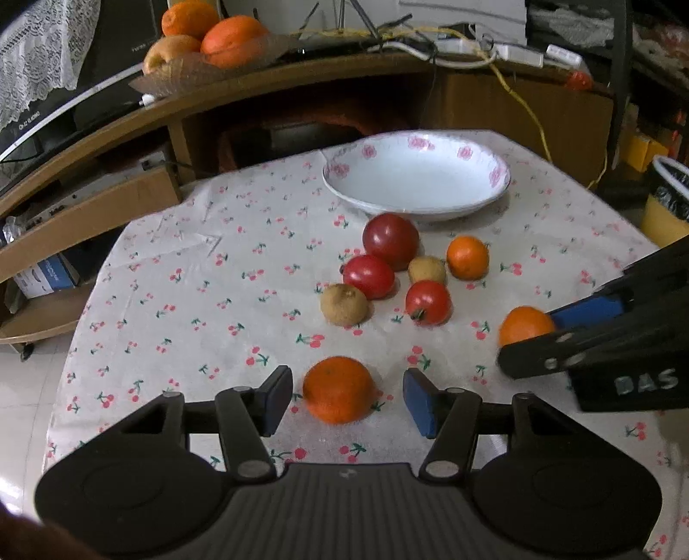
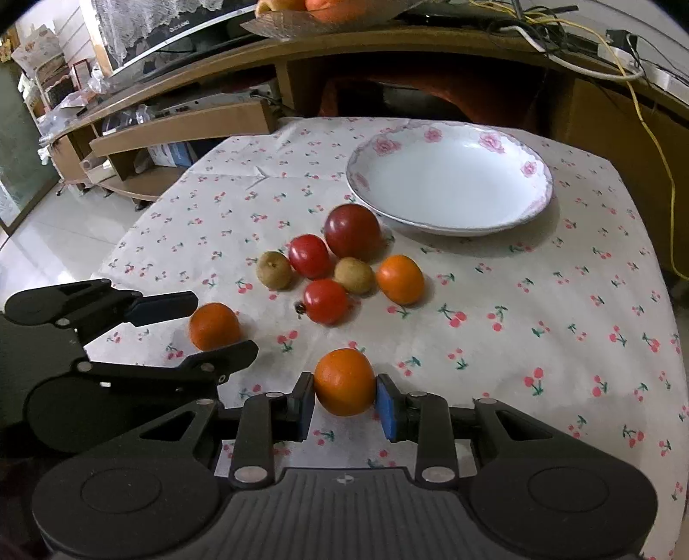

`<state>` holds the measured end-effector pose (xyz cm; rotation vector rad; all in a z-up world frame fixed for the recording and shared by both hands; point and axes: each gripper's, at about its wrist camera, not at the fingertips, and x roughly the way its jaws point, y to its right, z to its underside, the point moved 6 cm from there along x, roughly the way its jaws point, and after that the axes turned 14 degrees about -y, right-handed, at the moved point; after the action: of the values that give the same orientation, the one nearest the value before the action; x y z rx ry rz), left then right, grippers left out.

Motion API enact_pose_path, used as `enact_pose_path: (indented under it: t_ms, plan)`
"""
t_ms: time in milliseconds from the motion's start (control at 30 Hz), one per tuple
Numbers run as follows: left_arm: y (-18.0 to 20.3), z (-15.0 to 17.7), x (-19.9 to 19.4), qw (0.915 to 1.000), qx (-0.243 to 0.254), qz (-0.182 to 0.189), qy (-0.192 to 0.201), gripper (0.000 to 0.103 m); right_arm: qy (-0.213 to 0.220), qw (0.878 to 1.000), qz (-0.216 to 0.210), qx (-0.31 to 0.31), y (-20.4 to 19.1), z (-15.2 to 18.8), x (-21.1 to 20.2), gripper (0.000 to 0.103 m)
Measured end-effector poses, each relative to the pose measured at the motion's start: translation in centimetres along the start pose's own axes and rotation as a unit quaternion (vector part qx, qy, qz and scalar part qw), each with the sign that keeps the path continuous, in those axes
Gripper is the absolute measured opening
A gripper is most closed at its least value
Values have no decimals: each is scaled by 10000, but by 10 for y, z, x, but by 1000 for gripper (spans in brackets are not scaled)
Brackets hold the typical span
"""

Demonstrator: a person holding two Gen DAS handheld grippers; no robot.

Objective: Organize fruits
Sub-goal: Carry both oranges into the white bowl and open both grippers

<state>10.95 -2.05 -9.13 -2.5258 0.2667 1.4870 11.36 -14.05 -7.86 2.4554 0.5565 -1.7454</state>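
In the left wrist view an orange (image 1: 338, 390) lies on the cherry-print tablecloth between the pads of my left gripper (image 1: 349, 400). A gap shows on each side, so the gripper is open. My right gripper (image 2: 344, 405) is shut on a second orange (image 2: 344, 381), its blue pads pressing both sides. Each gripper also appears in the other's view: the right gripper (image 1: 527, 340) and the left gripper (image 2: 226, 323). A third orange (image 2: 400, 279), a big dark red fruit (image 2: 353, 231), two small red ones and two brown ones cluster in front of the empty rose-rimmed plate (image 2: 538, 172).
Behind the table stands a curved wooden desk (image 1: 301, 82) carrying a dish of oranges (image 1: 206, 38) and tangled cables. A yellow bin (image 1: 665, 206) stands on the floor to the right. The tiled floor lies beyond the table's left edge.
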Motion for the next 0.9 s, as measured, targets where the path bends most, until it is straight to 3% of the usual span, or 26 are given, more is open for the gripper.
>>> enact_pose_path:
  t_ms: [133, 400, 433, 500, 600, 667, 900]
  plan:
    - [0, -1, 3, 10000, -63, 33, -3, 63, -35, 9999, -43, 102, 6, 3, -1, 30]
    - [-9, 1, 11, 9986, -488, 168, -95, 84, -80, 9995, -86, 279, 17, 6, -2, 30]
    - [-8, 0, 10, 9988, -442, 154, -126, 82, -75, 9995, -90, 306, 19, 7, -2, 30]
    - [-4, -3, 8, 9988, -350, 301, -135, 59, -82, 9993, -103, 355, 21, 9, -3, 30]
    - [6, -3, 3, 9994, -197, 251, -134, 40, -95, 9991, -125, 399, 23, 11, -4, 30]
    - [10, -2, 1, 9997, -126, 145, -144, 40, -78, 9992, -106, 377, 22, 12, -6, 30]
    - [12, -9, -12, 9992, -195, 361, -5, 39, 71, 9992, -101, 380, 23, 7, -14, 30]
